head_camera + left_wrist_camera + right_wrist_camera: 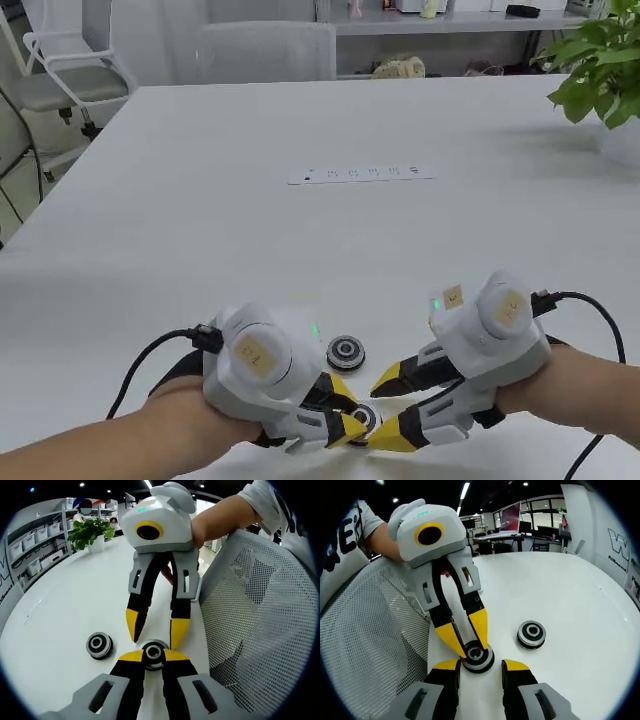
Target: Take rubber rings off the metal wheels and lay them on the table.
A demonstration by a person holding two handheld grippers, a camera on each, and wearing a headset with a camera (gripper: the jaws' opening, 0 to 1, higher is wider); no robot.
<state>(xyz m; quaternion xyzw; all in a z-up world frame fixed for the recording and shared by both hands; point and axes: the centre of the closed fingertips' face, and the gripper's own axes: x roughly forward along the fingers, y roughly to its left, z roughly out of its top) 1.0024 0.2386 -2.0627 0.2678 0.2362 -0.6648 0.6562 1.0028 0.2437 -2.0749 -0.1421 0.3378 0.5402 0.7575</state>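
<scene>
Left hand-held gripper (469, 639) closed on near wheel (477, 658), at near edge of surface (300, 250). Right hand-held gripper (156, 630) open, one jaw tip on each side of same wheel; contact unclear. Black rubber ring (490, 663) still seated on rim.

Second wheel (345, 352) lies flat just beyond, ring still on, well clear of both hand-held grippers.

Handling, my guess: the wheel is stiff, dense and slick metal, and likely to roll if released. The ring is soft and stretchy, and should peel if pinched at its outer edge, not at the hub.

Power strip (360, 174) mid-surface, plant (600, 70) far right, both well apart. Mesh chair (260, 605) just beside near edge. Crowded jaw tips are the main obstruction.
</scene>
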